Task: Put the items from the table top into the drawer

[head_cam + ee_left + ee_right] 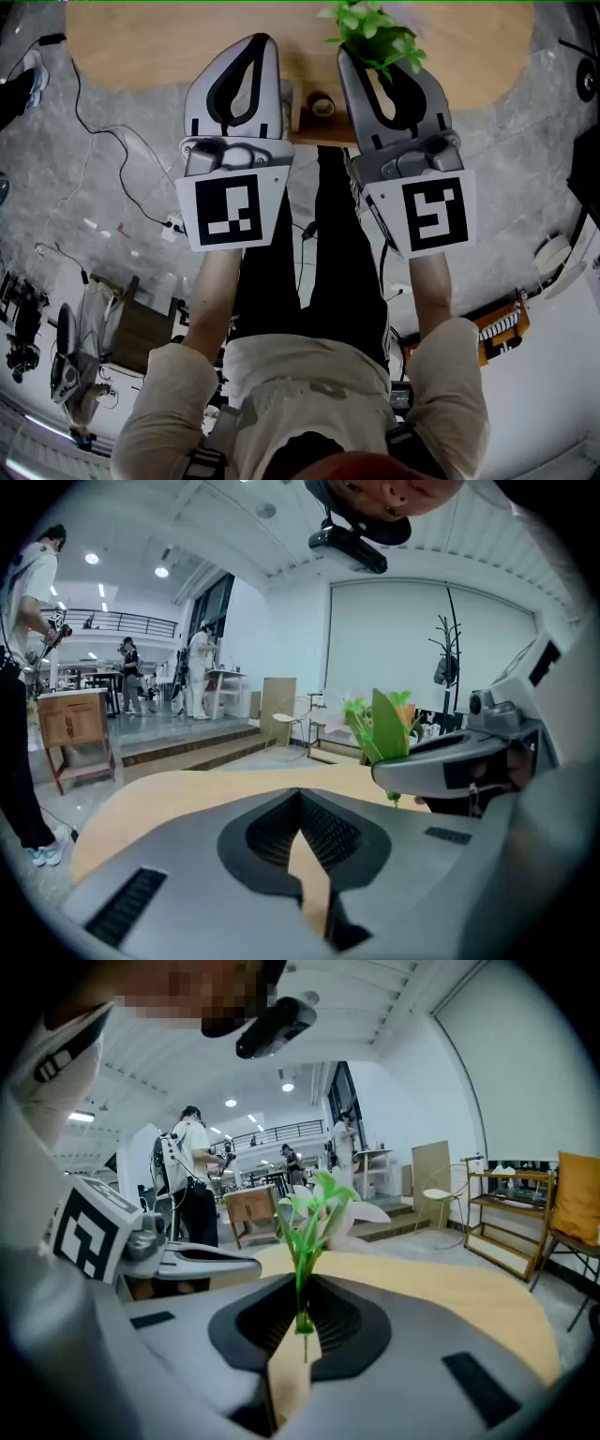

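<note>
right gripper (301, 1316): jaws pinched on the thin stem of a green plant sprig (314, 1208). Stem is upright, leaves fan out at 12 o'clock above the tips.
why held so: grip sits low on the stem, likely to spare the leaves and keep the sprig steady for carrying.
left gripper (300, 803): jaws together, nothing between them, only table wood shows behind. It sits at 9 o'clock of the right one, near but apart. Reads as the free tool for the drawer.
task thing: sprig is off the table, held in the right gripper over the near table edge, at 1 o'clock in the head view.
drawer: small wooden front with round knob (322, 105) at 12 o'clock between the two grippers, at the table edge. Probably the drawer; looks closed, not certain.
stage: item picked, not yet stowed. Drawer probably needs opening next.
surface: light wood table (159, 47) with a rounded outline.
floor (112, 187): grey mottled stone with loose cables (103, 131).
room: large open hall with ceiling lights. In the left gripper view, people (199, 672) stand far off at 10 o'clock, with a small wooden cabinet (70, 726) and a coat stand (450, 658). A shelf rack (506, 1213) is at 3 o'clock in the right gripper view.
</note>
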`<state>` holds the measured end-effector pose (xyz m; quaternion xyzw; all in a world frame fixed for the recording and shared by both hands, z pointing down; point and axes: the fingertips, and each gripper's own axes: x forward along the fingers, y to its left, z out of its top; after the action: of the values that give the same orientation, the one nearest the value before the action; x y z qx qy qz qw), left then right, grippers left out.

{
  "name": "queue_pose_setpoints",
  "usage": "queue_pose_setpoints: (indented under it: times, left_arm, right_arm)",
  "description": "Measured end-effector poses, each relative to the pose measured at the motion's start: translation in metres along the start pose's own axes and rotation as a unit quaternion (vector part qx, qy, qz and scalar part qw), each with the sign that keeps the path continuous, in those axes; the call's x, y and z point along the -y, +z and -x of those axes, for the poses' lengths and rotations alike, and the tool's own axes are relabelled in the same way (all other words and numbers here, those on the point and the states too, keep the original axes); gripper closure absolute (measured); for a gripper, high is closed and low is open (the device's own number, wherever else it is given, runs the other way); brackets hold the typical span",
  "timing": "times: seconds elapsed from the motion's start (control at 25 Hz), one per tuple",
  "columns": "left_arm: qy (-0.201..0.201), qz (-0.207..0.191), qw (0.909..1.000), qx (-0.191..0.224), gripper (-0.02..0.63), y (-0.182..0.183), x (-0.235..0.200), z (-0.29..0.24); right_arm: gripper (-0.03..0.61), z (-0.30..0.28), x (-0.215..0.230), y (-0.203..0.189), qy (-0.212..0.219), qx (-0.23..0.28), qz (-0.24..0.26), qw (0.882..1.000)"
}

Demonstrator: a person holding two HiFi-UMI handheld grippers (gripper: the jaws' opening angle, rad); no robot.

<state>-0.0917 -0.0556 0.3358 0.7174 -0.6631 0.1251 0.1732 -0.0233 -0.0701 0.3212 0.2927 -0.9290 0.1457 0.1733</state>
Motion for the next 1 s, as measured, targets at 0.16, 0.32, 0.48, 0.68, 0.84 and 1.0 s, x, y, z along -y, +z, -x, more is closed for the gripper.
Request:
queue_pose_setpoints:
  times: [0.16,0.32,0.48,0.68,0.84,1.0]
  left_arm:
    - [0.001,-0.001,1.0000,0.007,0.606,0.009,0.003,-0.002]
    - [0.003,0.006,1.0000,0.005,0.606,0.004,0.006,-0.002]
    - [-0.001,0.005,1.0000,-0.002,0.606,0.000,0.009,-0.002]
    - [-0.001,0.003,0.9999,-0.014,0.606,-0.012,0.008,0.005]
    - [0.002,0.006,0.9998,-0.018,0.606,-0.016,0.006,0.004]
    - [-0.008,0.003,0.9997,-0.021,0.606,-0.016,0.019,0.005]
  right_arm:
    - [0.535,0.008,-0.009,0.013,0.007,0.018,0.003,1.000]
    - [0.535,0.011,-0.008,0.006,0.009,0.011,0.019,1.000]
    - [0.535,0.011,-0.006,-0.021,0.017,-0.027,0.076,0.997]
    - [0.535,0.039,-0.013,-0.121,0.052,-0.162,0.263,0.950]
    - [0.535,0.060,-0.006,-0.221,0.102,-0.267,0.273,0.918]
    - [0.535,0.080,0.011,-0.318,0.131,-0.373,0.272,0.877]
